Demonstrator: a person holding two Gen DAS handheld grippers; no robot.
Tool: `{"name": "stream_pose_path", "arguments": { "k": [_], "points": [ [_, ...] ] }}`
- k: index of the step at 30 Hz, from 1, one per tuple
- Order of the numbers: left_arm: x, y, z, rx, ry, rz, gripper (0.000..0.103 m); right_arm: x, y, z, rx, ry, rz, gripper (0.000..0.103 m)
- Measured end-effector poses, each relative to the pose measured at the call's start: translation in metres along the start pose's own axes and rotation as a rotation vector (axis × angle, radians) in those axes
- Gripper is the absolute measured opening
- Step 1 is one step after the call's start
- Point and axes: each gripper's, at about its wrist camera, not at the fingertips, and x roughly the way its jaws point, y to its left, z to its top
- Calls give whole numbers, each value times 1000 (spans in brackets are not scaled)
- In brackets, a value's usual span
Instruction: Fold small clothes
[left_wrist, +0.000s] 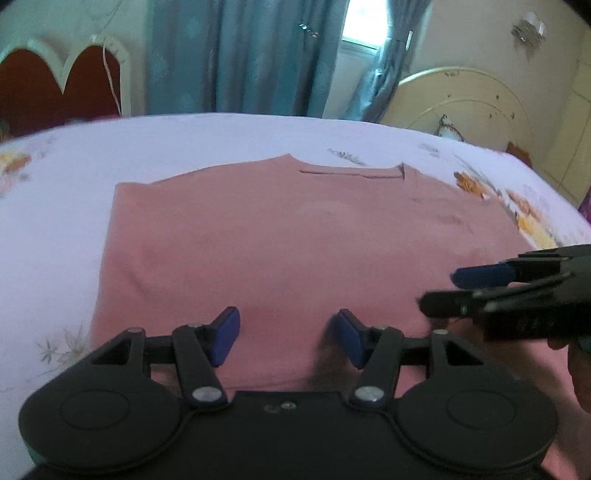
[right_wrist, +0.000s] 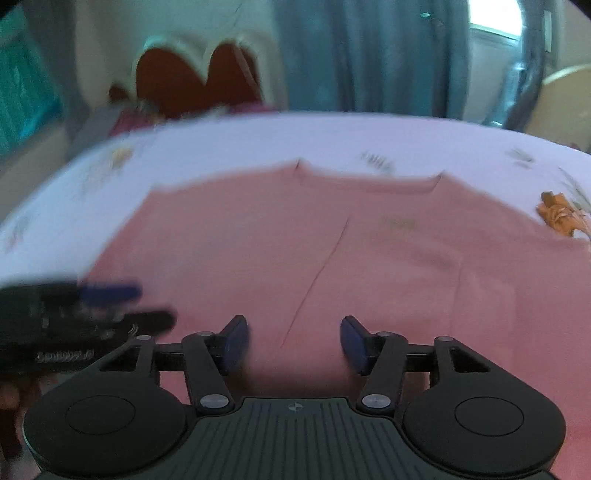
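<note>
With both the left gripper (left_wrist: 286, 334) and the right gripper (right_wrist: 293, 341) held wide and empty above the pink shirt (left_wrist: 280, 236), only one layer might be caught, leaving the fold crooked.

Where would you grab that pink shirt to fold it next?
Likely the near hem of the pink shirt, coming from the near side. It lies flat on the bedsheet, and that edge sits just below both open grippers, left gripper and right gripper.
</note>
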Motion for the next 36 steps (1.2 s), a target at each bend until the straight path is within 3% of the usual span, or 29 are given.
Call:
{"name": "stream_pose_path", "arguments": {
  "k": [2, 7, 9, 16, 19, 24, 27, 36],
  "points": [
    [-5, 6, -3, 9, -3, 2, 57, -2, -3, -12, -32, -8, -40, 55],
    [-21, 35, -16, -9, -16, 35, 57, -36, -31, -17, 50, -52, -77, 55],
    [-24, 42, -19, -15, -23, 30, 57, -32, -50, -24, 76, 10, -150, 48],
    [-26, 39, -12, -28, 0, 58, 57, -60, -71, -26, 181, -38, -131, 46],
    [-23, 38, -11, -34, -2, 61, 58, -48, -71, -25, 184, 2, -166, 46],
    [-23, 39, -12, -28, -11, 49, 58, -54, -76, -18, 252, -54, -183, 46],
    [-22, 40, -13, -25, -15, 41, 58, -37, -78, -22, 230, 12, -223, 46],
    [-19, 40, -16, -25, -31, 45, 58, -32, -75, -24, 193, 10, -249, 46]
  ]
}}
